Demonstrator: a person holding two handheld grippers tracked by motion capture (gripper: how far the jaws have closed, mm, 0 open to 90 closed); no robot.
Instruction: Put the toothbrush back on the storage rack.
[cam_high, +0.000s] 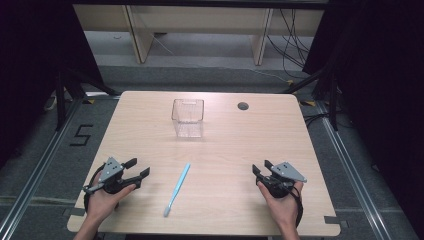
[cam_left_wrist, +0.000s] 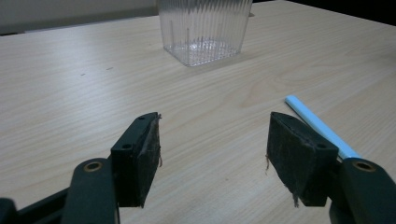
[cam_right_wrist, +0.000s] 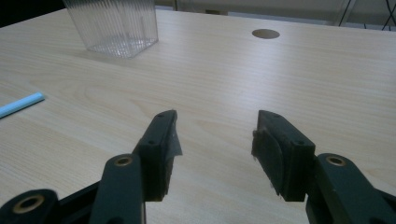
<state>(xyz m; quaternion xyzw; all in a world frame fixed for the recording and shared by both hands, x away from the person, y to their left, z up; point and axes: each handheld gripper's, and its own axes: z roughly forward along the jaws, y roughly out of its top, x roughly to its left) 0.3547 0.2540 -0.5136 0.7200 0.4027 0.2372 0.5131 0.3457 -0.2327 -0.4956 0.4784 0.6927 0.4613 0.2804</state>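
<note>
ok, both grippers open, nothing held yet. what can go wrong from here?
The toothbrush lies flat on the table, so jaws may scrape the wood or slip off its thin handle. The clear cup looks light and could tip or slide when the brush goes in. Left gripper and right gripper might crowd each other.

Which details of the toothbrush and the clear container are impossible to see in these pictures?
- Toothbrush bristles: high view, too small to make out.
- Toothbrush head: left gripper view, the right-hand jaw covers the handle's near part; right gripper view, the left edge cuts the handle.
- Clear plastic container rim: both gripper views, cut off by the top edge.
- Container contents: high view, too small and see-through to tell.
</note>
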